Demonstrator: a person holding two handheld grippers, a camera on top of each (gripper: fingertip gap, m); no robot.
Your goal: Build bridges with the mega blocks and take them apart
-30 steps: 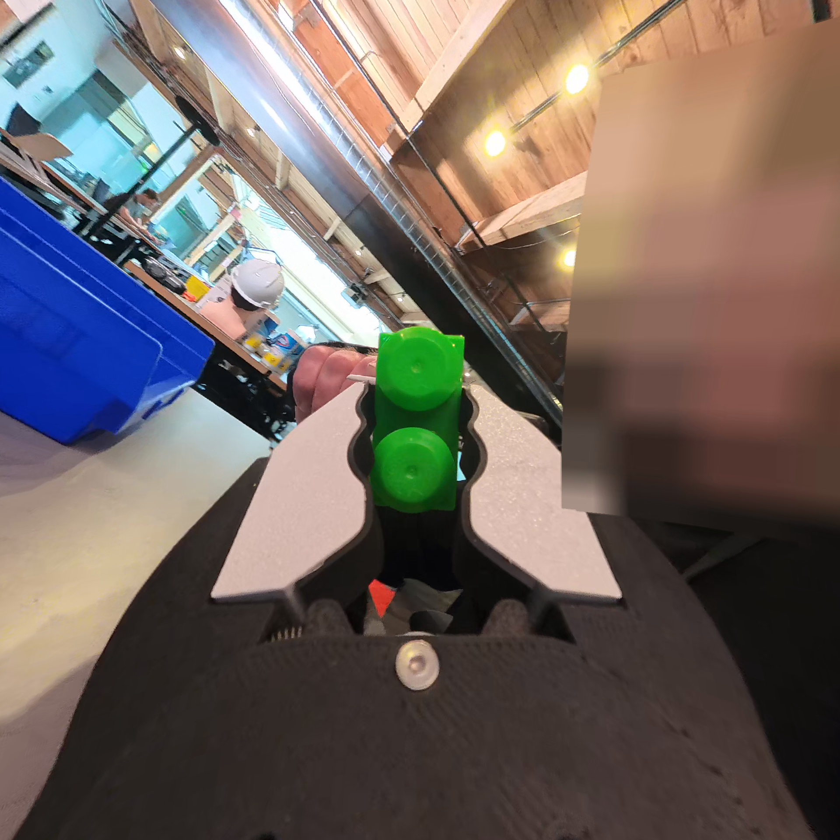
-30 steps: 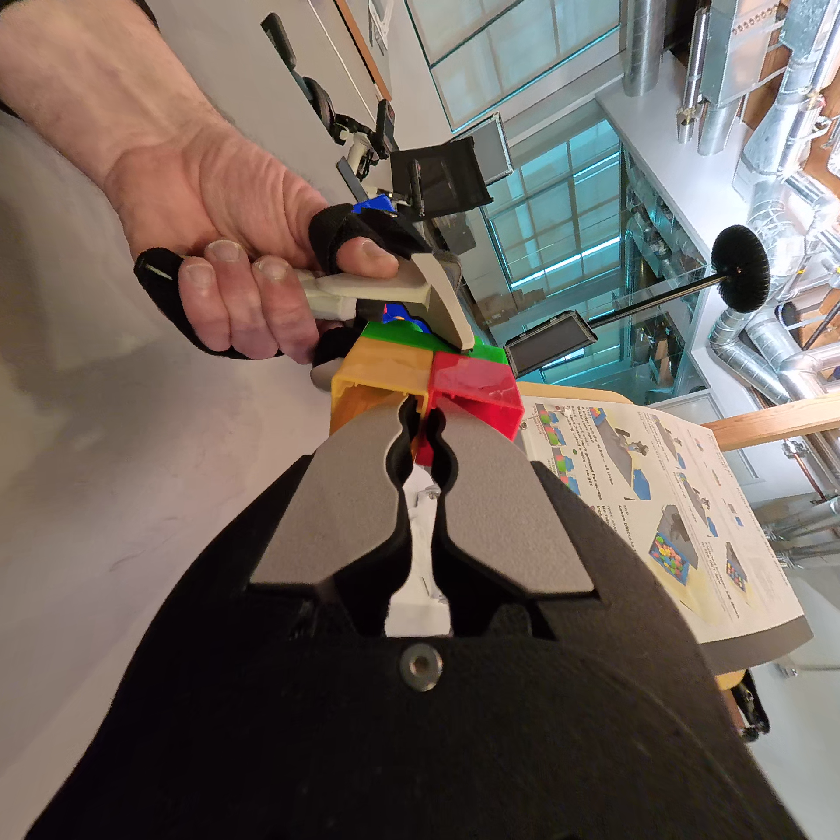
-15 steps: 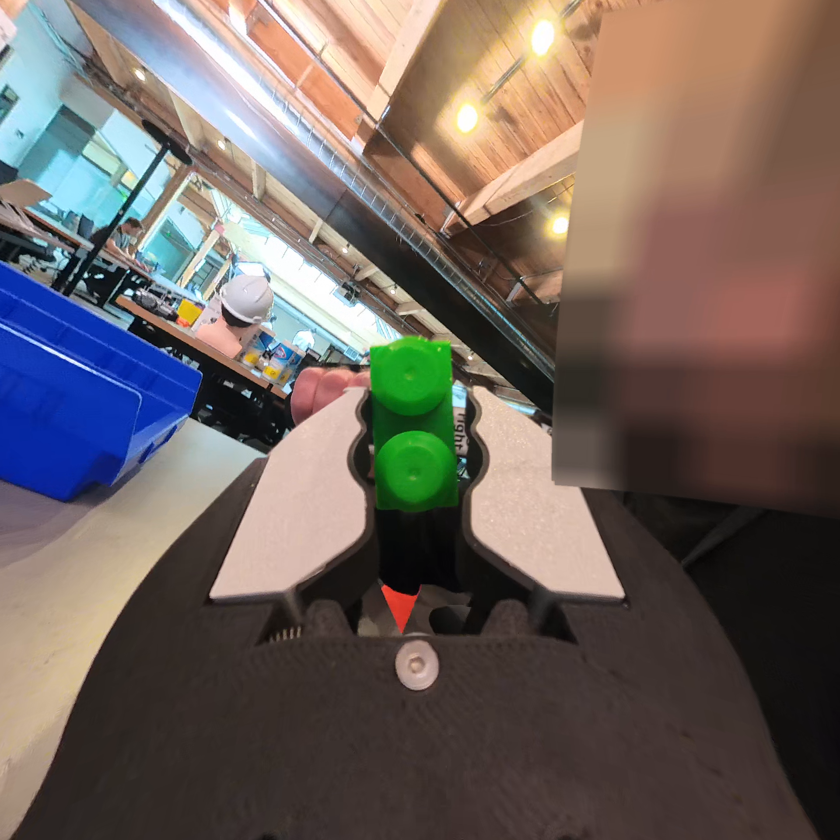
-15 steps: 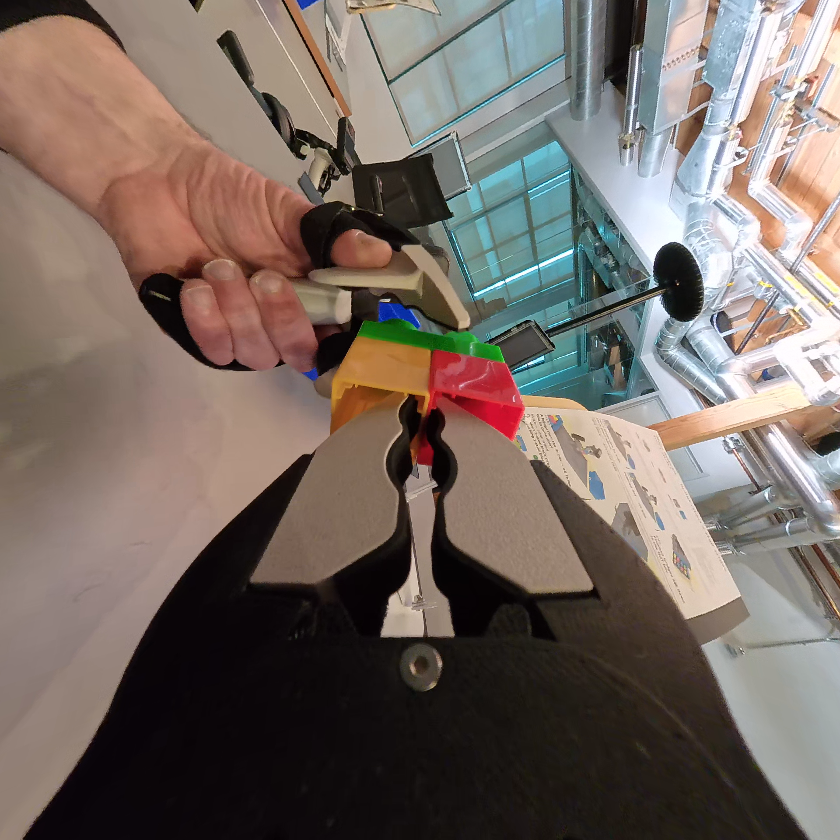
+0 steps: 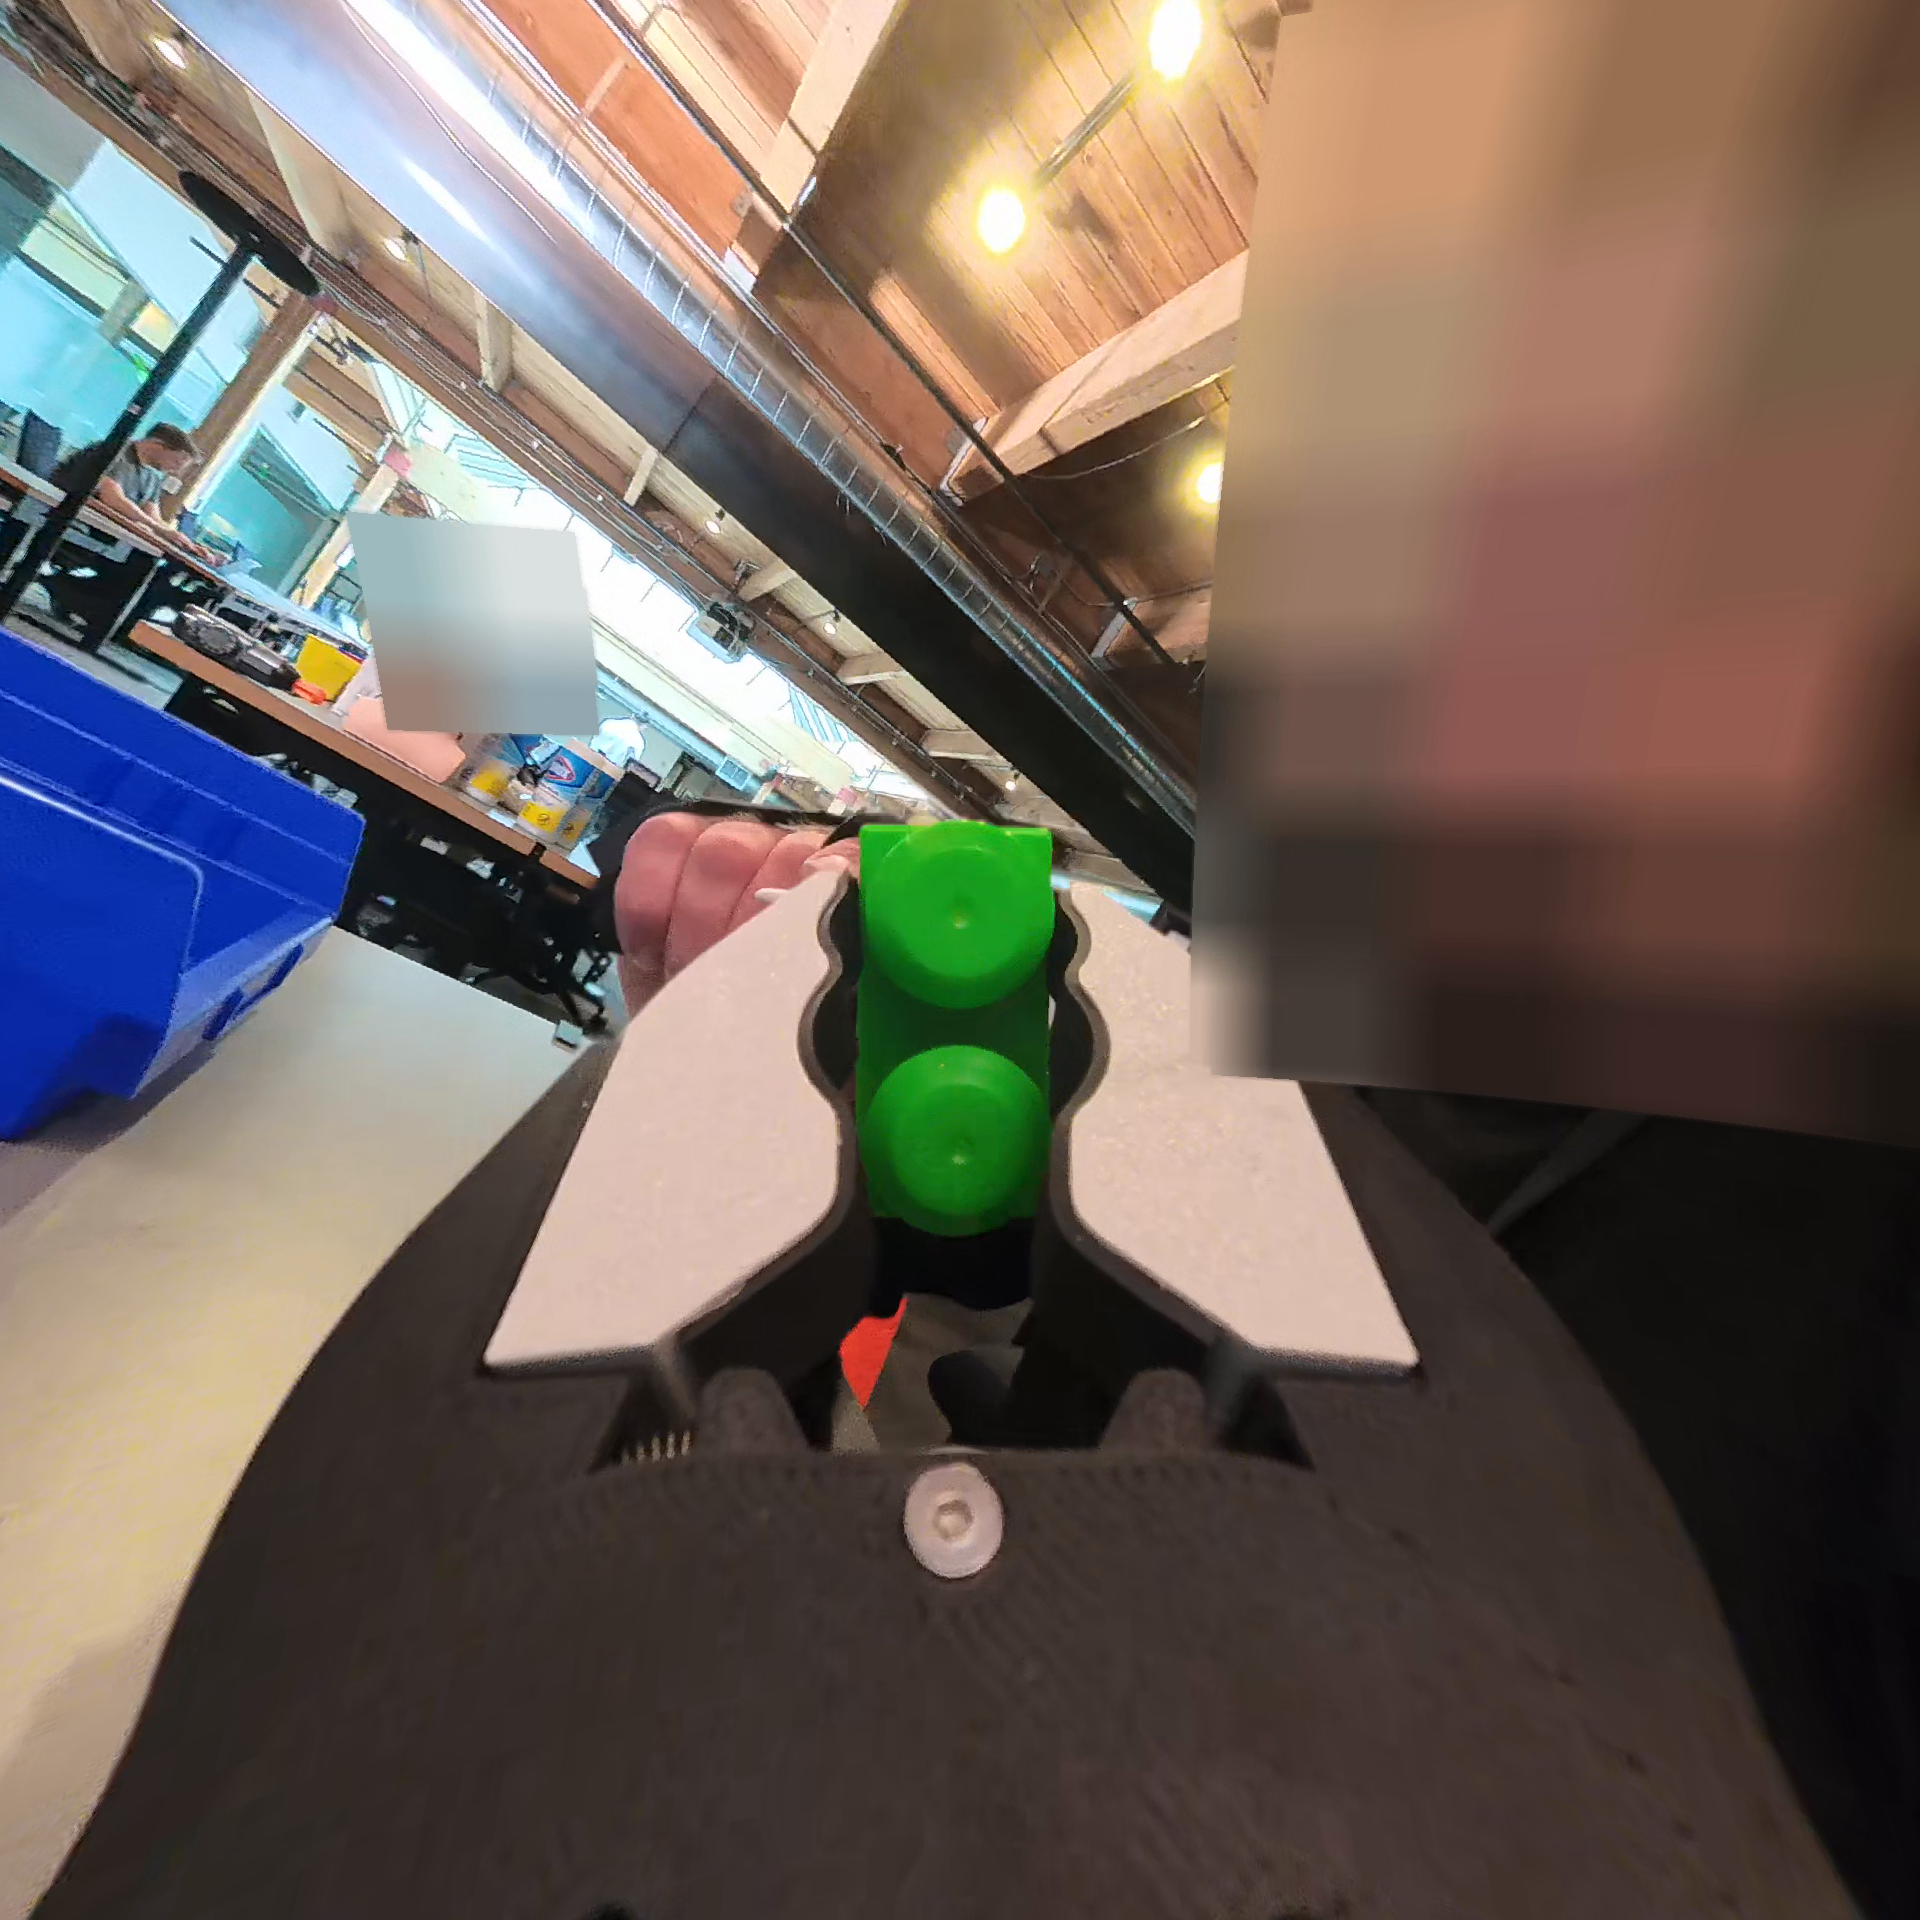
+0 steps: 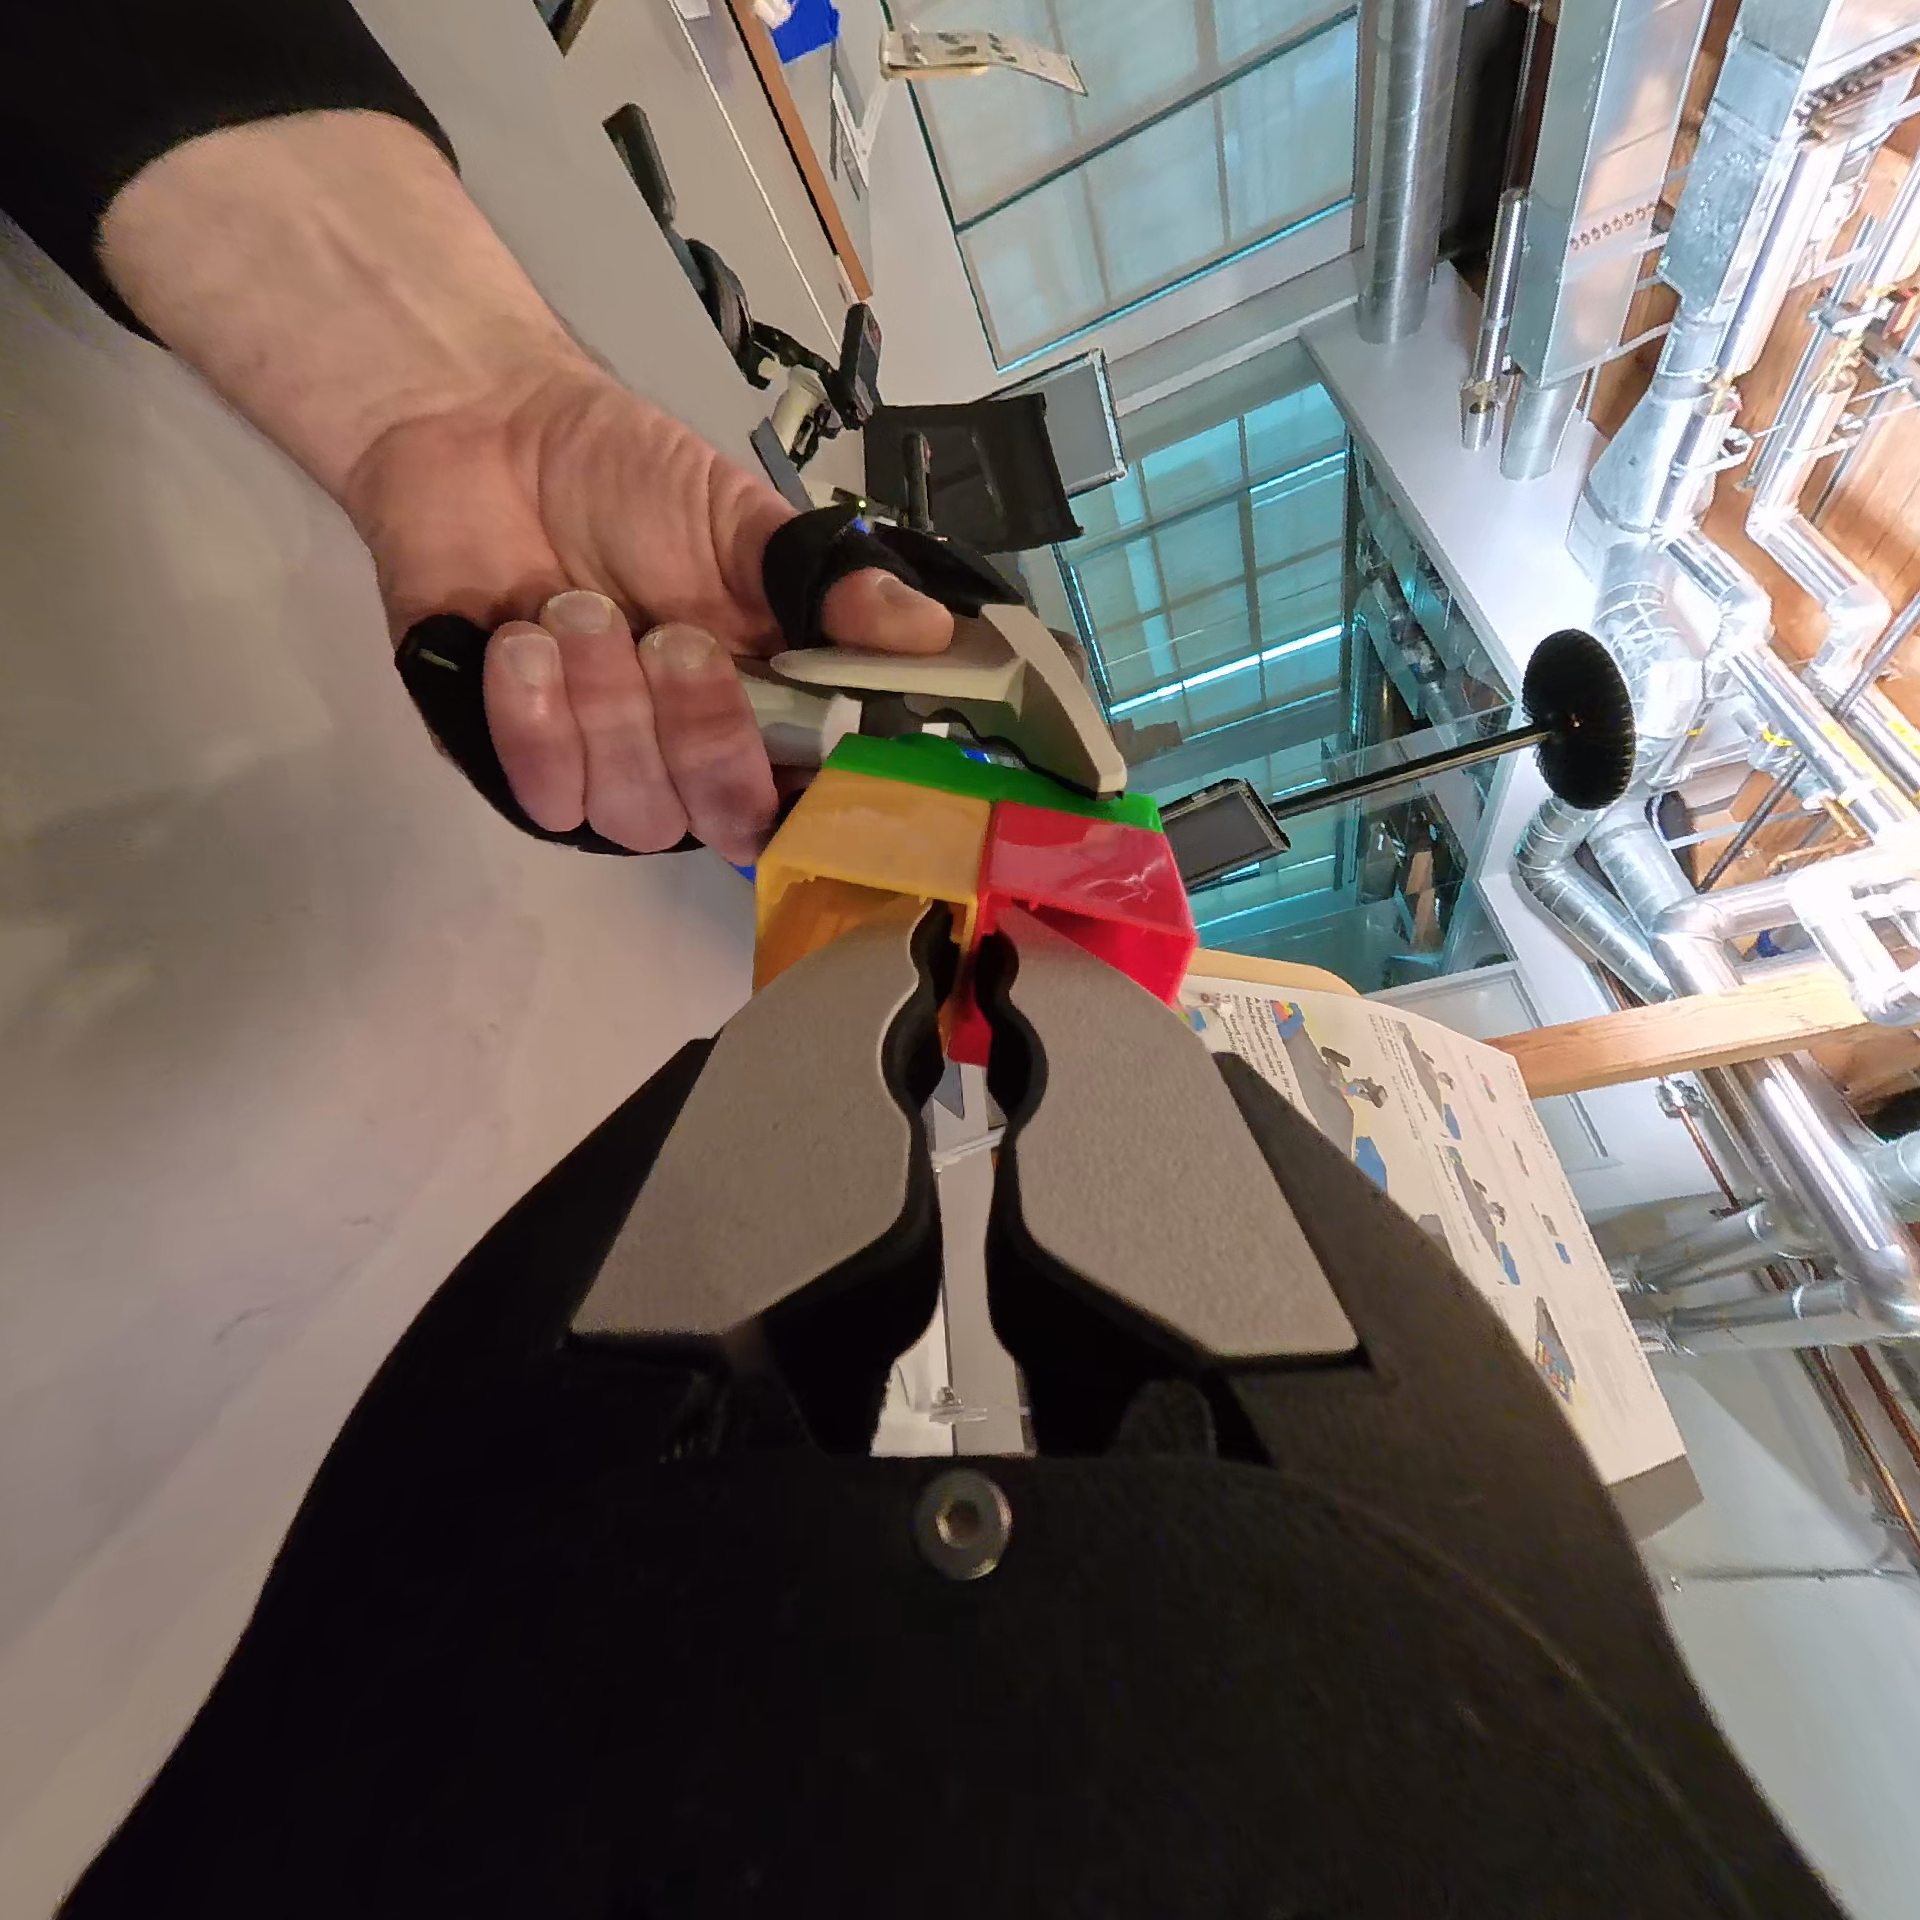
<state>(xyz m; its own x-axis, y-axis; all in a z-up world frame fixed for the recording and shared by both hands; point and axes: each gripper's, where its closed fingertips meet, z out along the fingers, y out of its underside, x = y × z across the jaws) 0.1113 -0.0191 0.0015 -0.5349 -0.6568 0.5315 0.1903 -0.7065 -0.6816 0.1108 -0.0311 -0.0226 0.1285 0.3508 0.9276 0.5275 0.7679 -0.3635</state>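
1. Little changed over the last second: both views tilted a bit, and the grips looked the same as in the earlier pictures.
2. Left gripper held its jaws at a medium width, clamped on the green two-stud block, pads against its long sides, studs facing the camera.
3. Right gripper kept its jaws nearly closed, pinching the adjoining walls of the orange block and red block.
4. In the right view those two blocks sat against the green block's underside, and the whole cluster was held up off the table.
5. Blue bin sat far left on the table.
6. Judgement: a pull-apart or press-together step was under way; which one, cannot tell. No separation had shown yet.
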